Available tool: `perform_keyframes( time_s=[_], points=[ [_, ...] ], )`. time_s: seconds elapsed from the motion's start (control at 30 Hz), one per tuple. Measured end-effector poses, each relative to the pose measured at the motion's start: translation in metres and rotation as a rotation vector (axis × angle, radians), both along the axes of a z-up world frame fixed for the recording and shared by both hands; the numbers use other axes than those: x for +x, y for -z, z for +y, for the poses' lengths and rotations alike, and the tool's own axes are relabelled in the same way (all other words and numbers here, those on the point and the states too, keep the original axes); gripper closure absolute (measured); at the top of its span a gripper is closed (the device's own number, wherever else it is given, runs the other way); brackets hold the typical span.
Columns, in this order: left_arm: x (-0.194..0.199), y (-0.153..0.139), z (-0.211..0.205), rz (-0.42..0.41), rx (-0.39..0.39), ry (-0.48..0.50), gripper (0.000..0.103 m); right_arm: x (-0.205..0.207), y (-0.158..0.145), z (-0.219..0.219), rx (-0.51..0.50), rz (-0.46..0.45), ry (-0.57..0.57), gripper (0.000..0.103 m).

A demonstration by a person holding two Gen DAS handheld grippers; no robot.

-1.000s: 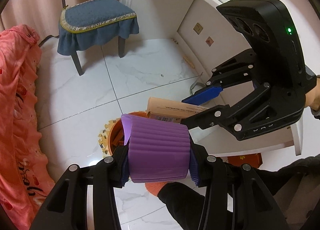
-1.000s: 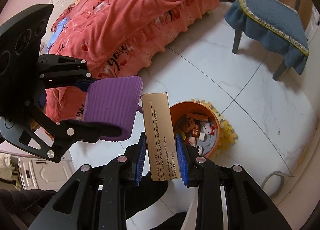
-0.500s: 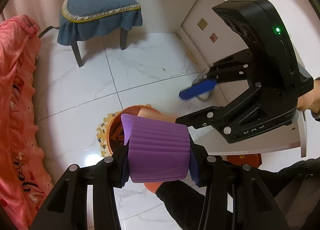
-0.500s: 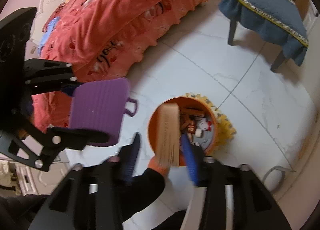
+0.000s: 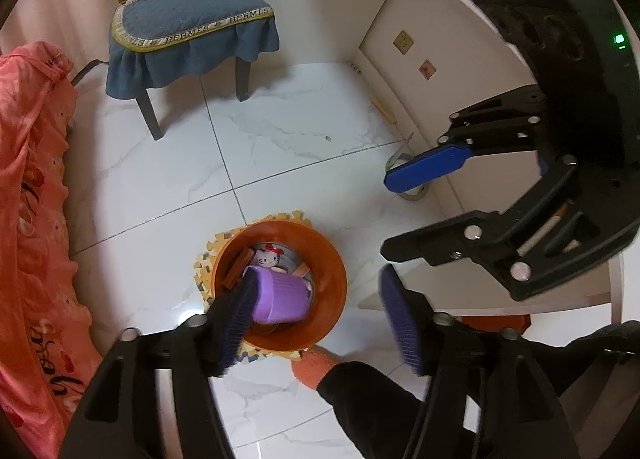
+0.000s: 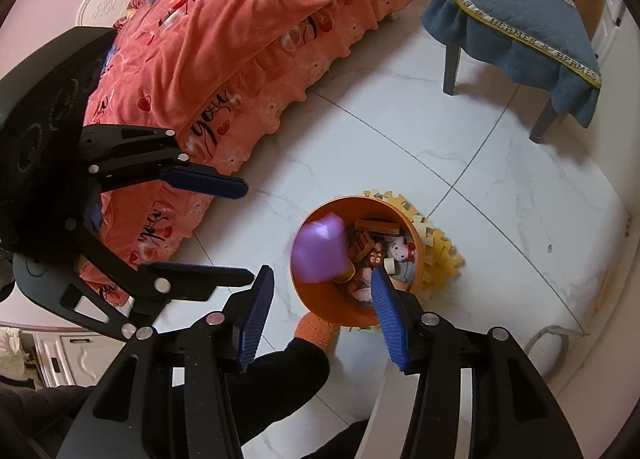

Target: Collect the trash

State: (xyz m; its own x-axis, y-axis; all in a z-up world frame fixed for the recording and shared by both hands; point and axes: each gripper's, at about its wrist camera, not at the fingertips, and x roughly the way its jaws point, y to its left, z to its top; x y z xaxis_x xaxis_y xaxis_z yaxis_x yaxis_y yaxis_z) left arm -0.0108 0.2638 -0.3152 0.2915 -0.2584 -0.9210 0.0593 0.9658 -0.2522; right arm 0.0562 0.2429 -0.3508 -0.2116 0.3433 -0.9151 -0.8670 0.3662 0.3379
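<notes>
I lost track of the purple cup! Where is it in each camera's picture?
Left wrist view: the purple cup lies low in the middle, inside the orange bin, beside the left tool's left finger.
Right wrist view: the cup fills the bin's left half, just below the middle.
Shared landmark: the white cat toy in the bin.

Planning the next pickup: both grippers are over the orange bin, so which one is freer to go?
Right gripper, probably: open and empty, while the left gripper is only now opening above the purple cup.
</notes>
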Motion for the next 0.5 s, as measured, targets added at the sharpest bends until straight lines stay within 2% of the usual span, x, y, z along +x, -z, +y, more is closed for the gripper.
perform_keyframes(
  time_s=[0.23, 0.37, 0.5],
  points=[
    [-0.001, -0.008, 0.000, -0.003, 0.006, -0.005, 0.032, -0.001, -0.014, -0.004, 0.024, -0.005, 0.005, 0.052],
    [-0.006, -0.029, 0.000, -0.022, 0.038, -0.028, 0.031, -0.003, -0.035, -0.008, 0.052, -0.022, 0.006, 0.052],
    [-0.010, -0.054, -0.008, -0.060, 0.057, -0.047, 0.028, -0.003, -0.066, -0.022, 0.091, -0.051, 0.025, 0.047]
  ],
)
